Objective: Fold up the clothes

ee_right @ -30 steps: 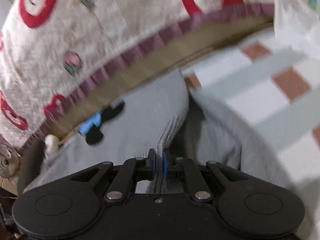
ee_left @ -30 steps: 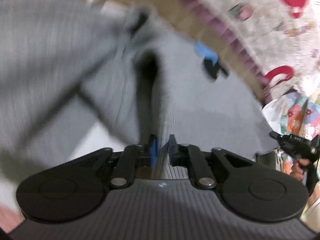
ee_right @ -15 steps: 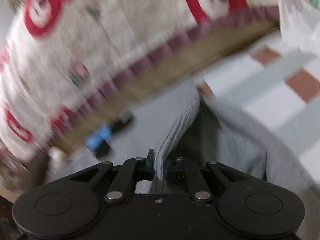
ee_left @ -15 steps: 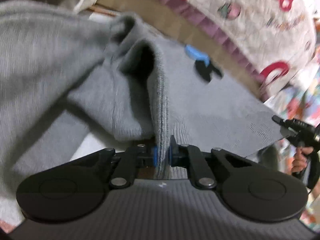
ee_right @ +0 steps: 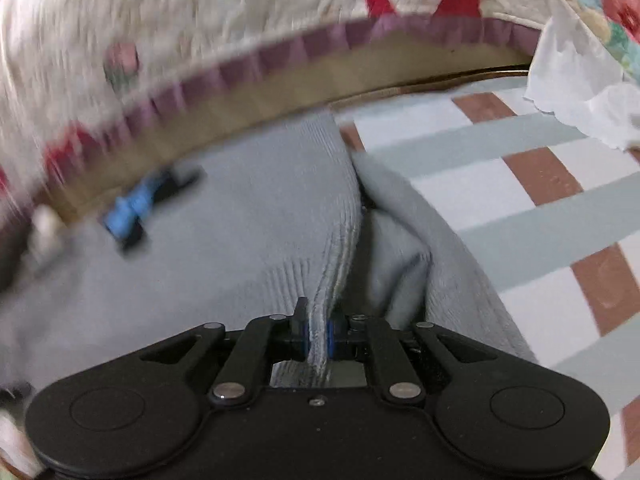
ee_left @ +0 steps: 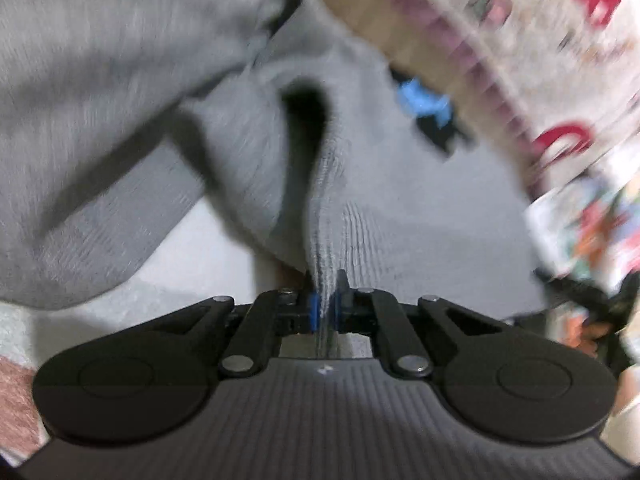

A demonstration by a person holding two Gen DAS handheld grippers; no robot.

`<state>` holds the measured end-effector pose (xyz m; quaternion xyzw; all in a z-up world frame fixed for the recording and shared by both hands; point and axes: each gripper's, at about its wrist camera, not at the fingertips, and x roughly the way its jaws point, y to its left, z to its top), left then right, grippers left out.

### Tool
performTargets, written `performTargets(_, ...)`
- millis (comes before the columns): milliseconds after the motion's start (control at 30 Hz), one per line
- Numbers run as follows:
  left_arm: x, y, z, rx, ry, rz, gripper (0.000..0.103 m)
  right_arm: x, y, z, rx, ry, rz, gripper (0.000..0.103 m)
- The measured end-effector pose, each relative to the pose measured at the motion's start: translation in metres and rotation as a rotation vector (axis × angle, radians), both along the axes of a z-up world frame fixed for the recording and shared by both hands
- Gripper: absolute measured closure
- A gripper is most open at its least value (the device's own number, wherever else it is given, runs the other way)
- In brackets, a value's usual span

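A grey knit sweater (ee_left: 420, 216) with a blue and black emblem (ee_left: 426, 106) is held up off the checked mat. My left gripper (ee_left: 325, 312) is shut on its ribbed hem, with a sleeve (ee_left: 92, 152) draping down to the left. In the right wrist view the same grey sweater (ee_right: 224, 248) hangs from my right gripper (ee_right: 316, 336), which is shut on another stretch of ribbed hem. The emblem (ee_right: 136, 208) shows at the left there. Both views are blurred by motion.
A white quilt with red prints and a purple frill (ee_right: 280, 52) hangs over a tan bed edge behind the sweater. A checked mat (ee_right: 520, 200) of white, grey-green and brown squares lies on the right. White lacy cloth (ee_right: 576, 80) sits at the far right.
Both grippers keep their hold on the hem while the sweater swings. The quilt and emblem have shifted in both views, and the other gripper has blurred out at the left view's right edge.
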<state>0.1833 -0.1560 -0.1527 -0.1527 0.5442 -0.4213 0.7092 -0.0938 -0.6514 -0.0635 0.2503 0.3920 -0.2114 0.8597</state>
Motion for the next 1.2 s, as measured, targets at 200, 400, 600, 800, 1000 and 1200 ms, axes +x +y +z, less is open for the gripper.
performTargets(200, -0.007, -0.012, -0.003, 0.106, -0.054, -0.028, 0.096, -0.004, 0.013, 0.021, -0.052, -0.061, -0.012, 0.094)
performTargets(400, -0.015, -0.016, -0.019, 0.189, -0.079, -0.034, 0.096, 0.018, 0.028, -0.008, -0.212, 0.144, 0.090, 0.094)
performTargets(600, -0.028, -0.016, -0.016, 0.322, -0.192, -0.049, 0.089, 0.026, 0.045, -0.027, -0.305, 0.201, 0.044, 0.086)
performTargets(800, -0.031, 0.038, 0.045, 0.288, -0.428, 0.117, 0.066, 0.018, 0.089, 0.025, -0.521, 0.061, -0.011, 0.064)
performTargets(1000, -0.013, 0.128, 0.050, 0.200, -0.394, 0.450, 0.045, 0.036, 0.158, 0.060, -0.515, -0.163, 0.175, 0.053)
performTargets(1200, 0.014, 0.217, 0.049, 0.165, -0.394, 0.735, 0.039, 0.079, 0.271, 0.053, -0.467, -0.215, 0.624, 0.053)
